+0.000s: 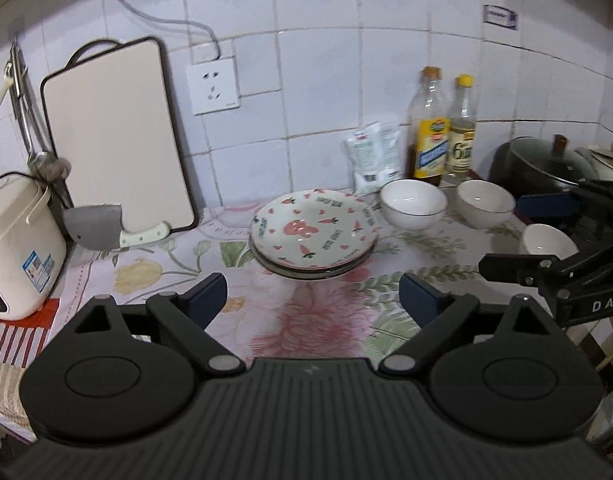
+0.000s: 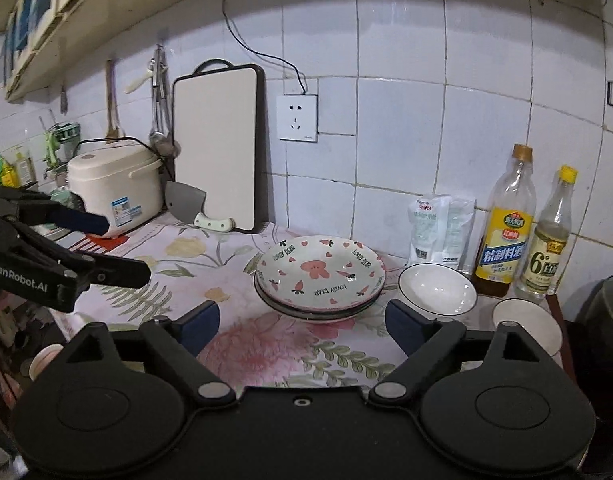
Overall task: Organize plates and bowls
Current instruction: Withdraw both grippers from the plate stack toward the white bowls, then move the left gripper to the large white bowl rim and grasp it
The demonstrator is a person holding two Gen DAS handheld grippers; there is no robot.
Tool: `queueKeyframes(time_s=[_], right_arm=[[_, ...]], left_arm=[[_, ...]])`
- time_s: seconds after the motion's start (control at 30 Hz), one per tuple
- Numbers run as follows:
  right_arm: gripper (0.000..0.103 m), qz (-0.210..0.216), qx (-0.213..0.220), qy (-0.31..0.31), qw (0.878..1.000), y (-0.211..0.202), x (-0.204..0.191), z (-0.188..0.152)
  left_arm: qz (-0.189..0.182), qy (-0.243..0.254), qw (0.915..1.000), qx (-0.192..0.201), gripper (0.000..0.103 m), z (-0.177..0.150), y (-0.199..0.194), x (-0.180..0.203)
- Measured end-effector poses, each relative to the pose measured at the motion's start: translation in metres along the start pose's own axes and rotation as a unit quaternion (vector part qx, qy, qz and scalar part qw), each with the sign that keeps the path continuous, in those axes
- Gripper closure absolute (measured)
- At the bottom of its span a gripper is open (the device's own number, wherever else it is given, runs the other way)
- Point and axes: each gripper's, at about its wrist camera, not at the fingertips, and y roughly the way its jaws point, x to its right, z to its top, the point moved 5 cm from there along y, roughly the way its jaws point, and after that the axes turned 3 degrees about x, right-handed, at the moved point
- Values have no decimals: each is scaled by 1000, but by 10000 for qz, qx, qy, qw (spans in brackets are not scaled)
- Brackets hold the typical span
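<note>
A stack of plates (image 1: pixel 312 232) with a pink rabbit and carrot print on the top one sits on the flowered cloth, just beyond both grippers. To the right of the plates (image 2: pixel 320 276) stand three white bowls with dark rims (image 1: pixel 412 202) (image 1: pixel 484 202) (image 1: pixel 546 242); two of them show in the right wrist view (image 2: pixel 436 288) (image 2: pixel 526 324). My left gripper (image 1: pixel 312 298) is open and empty, short of the stack. My right gripper (image 2: pixel 302 322) is also open and empty, facing the stack. Each gripper shows in the other's view, the right (image 1: pixel 500 236) near the bowls and the left (image 2: pixel 126 248) at the far left.
A cutting board (image 2: pixel 216 148) leans on the tiled wall with a cleaver (image 2: pixel 186 204) at its foot. A rice cooker (image 2: pixel 114 188) stands at the left. Two bottles (image 2: pixel 504 224) (image 2: pixel 550 240), a white bag (image 2: pixel 438 228) and a lidded dark pot (image 1: pixel 546 164) line the back right.
</note>
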Motion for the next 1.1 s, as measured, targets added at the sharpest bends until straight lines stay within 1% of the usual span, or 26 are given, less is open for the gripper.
queueKeyframes(time_s=[0.1,0.27,0.37,0.5,0.6,0.77,0.83,0.9,1.0,1.1], right_arm=[[9,7,2,-59,10000,-16,3,-6],[8,-57,48,-56,10000,-43,17,-28],[8,-80,62,-88,9999,-54,26,-47],[8,-174,-25,-63,9998,-65,38,-65],[8,-284,-62,-51,9996,-72,48,-76],[8,-428,-136,105,9989,-79,70,-97],[8,-496,-189,166,9985,-80,80,-107],[8,-625,-281,245,9973,-80,92,-118],[8,-699,-426,505,9954,-72,111,-135],[8,-862,-530,699,9924,-60,130,-152]], left_arm=[[-117,39,9999,43,5,-3,-10,14],[-290,72,9995,63,5,-9,-16,38],[-397,173,9991,23,5,-13,-11,55],[-654,299,9973,-109,5,-17,0,80],[-868,297,9956,-178,5,-17,7,95],[-1201,217,9921,-299,6,-19,26,119],[-1281,198,9910,-334,7,-22,38,131],[-1443,193,9886,-373,7,-25,52,143],[-1713,109,9841,-461,8,-30,72,161],[-1908,-31,9806,-460,8,-34,91,176]])
